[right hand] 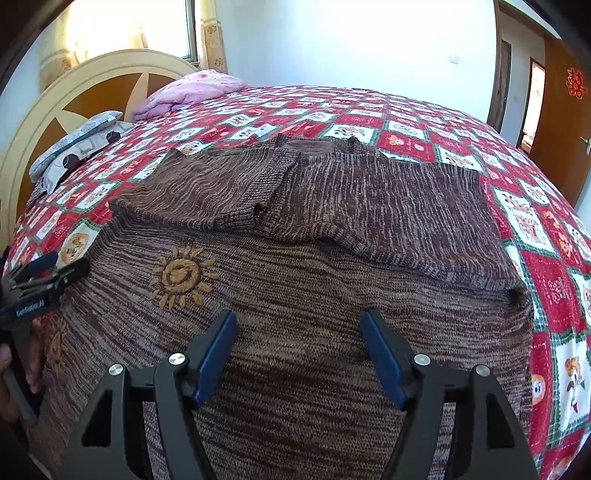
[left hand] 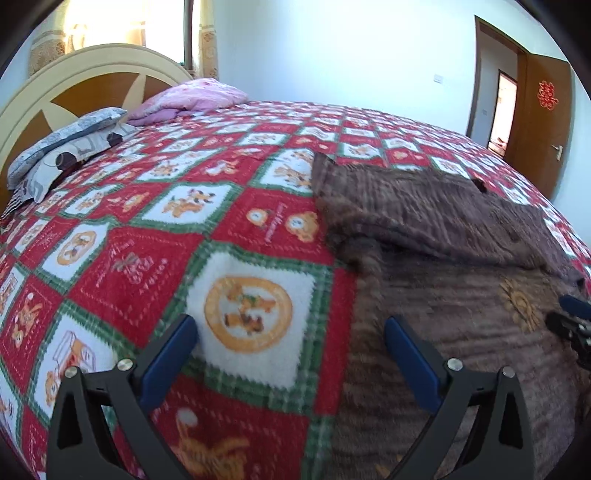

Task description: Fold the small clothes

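I find myself in a home bedroom: bed (right hand: 406, 110) with headboard (right hand: 92, 85), pillows (left hand: 66, 147), curtained window (left hand: 110, 26), wooden door (left hand: 543, 122).

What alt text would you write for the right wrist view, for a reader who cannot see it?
A brown knitted sweater with an embroidered orange sun lies on a red, white and green patterned blanket, both sleeves folded across it. The right gripper is above its lower part, jaws open and empty. The left gripper shows at the left edge; pillows lie by the headboard.
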{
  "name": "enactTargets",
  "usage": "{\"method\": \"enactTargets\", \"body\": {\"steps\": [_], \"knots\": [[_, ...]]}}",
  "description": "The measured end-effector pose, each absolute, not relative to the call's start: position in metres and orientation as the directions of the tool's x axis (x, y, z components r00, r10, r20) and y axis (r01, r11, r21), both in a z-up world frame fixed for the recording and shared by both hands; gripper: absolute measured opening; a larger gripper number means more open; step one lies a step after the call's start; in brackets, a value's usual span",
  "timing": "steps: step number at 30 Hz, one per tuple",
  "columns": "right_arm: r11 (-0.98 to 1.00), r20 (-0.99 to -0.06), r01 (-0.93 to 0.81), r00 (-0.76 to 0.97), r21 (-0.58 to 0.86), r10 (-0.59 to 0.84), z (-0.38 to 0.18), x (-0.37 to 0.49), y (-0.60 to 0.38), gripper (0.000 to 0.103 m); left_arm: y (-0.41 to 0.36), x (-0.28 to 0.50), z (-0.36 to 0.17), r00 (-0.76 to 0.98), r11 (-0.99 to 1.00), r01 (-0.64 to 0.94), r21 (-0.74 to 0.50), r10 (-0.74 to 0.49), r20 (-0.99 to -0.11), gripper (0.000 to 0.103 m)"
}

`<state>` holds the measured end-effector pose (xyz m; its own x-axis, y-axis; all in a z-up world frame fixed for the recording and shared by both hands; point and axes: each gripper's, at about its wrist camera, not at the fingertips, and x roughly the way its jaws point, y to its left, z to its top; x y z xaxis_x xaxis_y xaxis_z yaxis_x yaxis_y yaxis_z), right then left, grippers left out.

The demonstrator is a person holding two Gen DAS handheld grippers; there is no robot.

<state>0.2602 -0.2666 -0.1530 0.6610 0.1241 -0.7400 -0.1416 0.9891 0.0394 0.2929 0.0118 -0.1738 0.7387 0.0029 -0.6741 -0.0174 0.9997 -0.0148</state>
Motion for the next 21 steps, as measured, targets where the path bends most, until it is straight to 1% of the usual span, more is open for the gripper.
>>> {"method": "enactTargets", "body": {"steps": [3, 5, 6, 8, 13, 21], "knots": [[0.99, -0.749, -0.137, 0.651, 0.045, 0.124, -0.153, 0.258, -0.268, 0.071, 0.007, 0.284, -0.173, 0.736, 1.0, 0.004, -0.02, -0.016, -0.677, 0.103], [0.99, -0.758, -0.138, 0.643, 0.027, 0.11, -0.153, 0.256, -0.267, 0.074, 0.004, 0.281, -0.171, 0.735, 1.0, 0.013, -0.022, -0.024, -0.678, 0.103], [0.992, -0.766, -0.128, 0.635, 0.02, 0.098, -0.153, 0.254, -0.267, 0.078, 0.003, 0.279, -0.17, 0.734, 1.0, 0.016, -0.025, -0.029, -0.679, 0.103], [0.992, -0.767, -0.121, 0.633, 0.042, 0.11, -0.152, 0.247, -0.271, 0.078, 0.001, 0.274, -0.167, 0.734, 0.999, 0.03, -0.036, -0.046, -0.677, 0.103], [0.992, -0.751, -0.122, 0.651, 0.04, 0.111, -0.153, 0.231, -0.276, 0.078, -0.003, 0.263, -0.16, 0.736, 0.996, 0.069, -0.057, -0.089, -0.671, 0.103], [0.993, -0.774, -0.118, 0.625, 0.029, 0.097, -0.15, 0.208, -0.273, 0.078, -0.01, 0.243, -0.151, 0.73, 0.992, 0.117, -0.052, -0.121, -0.672, 0.103]]}}
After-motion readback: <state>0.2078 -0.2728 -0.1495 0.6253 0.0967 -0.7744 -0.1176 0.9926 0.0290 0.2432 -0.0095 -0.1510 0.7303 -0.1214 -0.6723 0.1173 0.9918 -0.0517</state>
